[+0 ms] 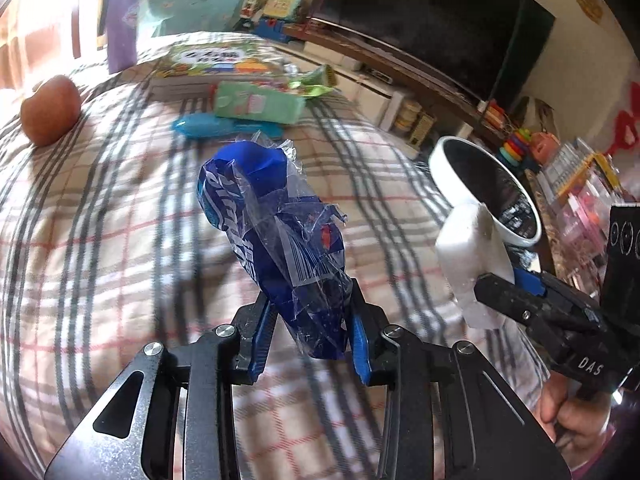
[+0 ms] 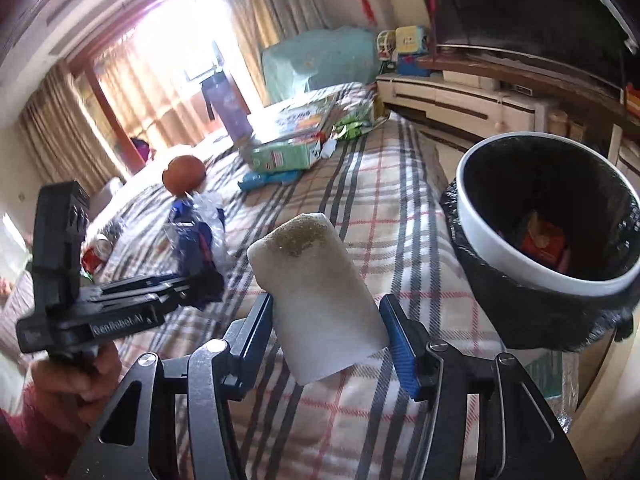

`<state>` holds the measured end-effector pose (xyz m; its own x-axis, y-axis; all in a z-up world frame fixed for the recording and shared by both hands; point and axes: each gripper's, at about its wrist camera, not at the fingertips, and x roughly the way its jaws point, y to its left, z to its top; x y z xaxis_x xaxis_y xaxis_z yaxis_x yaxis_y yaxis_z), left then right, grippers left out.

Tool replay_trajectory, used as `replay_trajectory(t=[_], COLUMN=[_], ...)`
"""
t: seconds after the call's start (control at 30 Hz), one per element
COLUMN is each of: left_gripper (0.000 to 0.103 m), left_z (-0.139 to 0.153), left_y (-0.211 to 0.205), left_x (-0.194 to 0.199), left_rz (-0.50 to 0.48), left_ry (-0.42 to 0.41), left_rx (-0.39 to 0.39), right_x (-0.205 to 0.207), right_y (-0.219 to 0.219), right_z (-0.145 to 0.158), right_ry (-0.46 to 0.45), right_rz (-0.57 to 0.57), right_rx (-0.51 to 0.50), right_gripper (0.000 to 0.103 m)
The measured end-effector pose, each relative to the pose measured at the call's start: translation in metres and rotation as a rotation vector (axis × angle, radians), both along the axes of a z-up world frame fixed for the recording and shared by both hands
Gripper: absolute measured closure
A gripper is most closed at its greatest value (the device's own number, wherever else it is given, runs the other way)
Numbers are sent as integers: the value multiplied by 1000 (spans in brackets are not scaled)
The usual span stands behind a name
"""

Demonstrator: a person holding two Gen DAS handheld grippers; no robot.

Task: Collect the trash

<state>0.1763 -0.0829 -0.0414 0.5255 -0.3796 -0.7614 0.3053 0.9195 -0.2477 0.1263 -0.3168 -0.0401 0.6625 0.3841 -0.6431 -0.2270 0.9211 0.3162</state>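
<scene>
While the bin (image 2: 548, 216) sits off the bed's (image 2: 352, 216) edge, your right claw (image 2: 326, 336) clamps the white foam block (image 2: 316, 296) loosely, so it may slip short; your left claw (image 1: 310, 332) pinches the crumpled blue wrapper (image 1: 276, 248) low, and it could flop free.

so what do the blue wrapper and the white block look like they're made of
Blue wrapper: thin plastic film, glossy, by its sharp crinkles, clear see-through edges and printed barcode. White block: likely foam or sponge, matte and slightly grainy, with rounded corners and a brownish dirty patch at its top end; which of the two is unclear.
</scene>
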Motion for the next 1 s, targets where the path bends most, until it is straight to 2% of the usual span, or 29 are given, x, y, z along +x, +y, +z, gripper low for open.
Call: replay_trajectory(t=[0.2,1.0], left_gripper=[72,72], left_z=[2,23], left_y=[-20,-94], left_x=[-8,-22], left_rz=[-49,-190], left_ry=[-7,-63], left_rx=[9,66], right_x=[-9,-34], right_y=[-18,-78], right_z=[10,25], right_ry=[-14,-58], right_rz=[-60,-184], right_rx=[15,46], right_gripper=[48,48])
